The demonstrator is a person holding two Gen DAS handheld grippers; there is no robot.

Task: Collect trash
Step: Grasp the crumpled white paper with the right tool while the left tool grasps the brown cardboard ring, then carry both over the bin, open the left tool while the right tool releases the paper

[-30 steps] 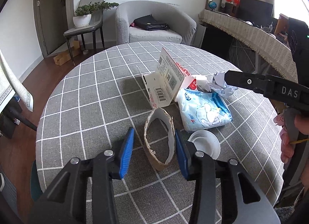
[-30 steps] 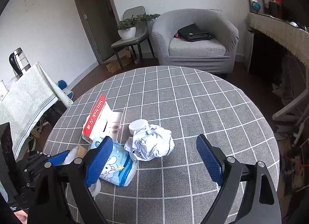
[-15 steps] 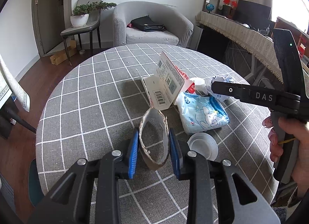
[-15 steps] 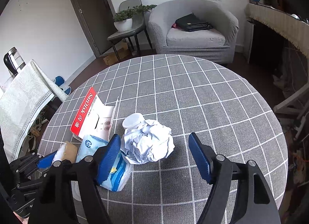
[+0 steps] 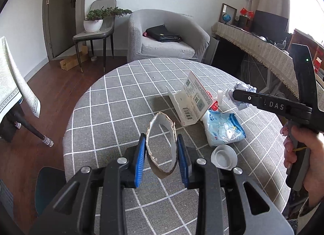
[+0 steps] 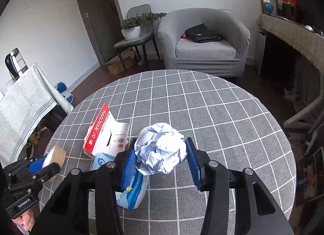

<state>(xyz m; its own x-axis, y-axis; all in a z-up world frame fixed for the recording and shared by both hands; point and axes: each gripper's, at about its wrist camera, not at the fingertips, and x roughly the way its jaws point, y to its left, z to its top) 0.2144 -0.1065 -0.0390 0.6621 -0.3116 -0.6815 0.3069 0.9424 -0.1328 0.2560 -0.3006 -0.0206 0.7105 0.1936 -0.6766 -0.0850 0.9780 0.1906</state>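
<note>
covering the round table is a grey checked cloth, with the trash bunched toward its near left side. the right gripper has just been closing and now pinches the crumpled paper ball between its blue pads. the left gripper squeezes a cardboard tape ring into an oval, lifted clear of the cloth. between the two lie a torn red and white card box, a blue wipes pack just beside it, and a small white lid.
</note>
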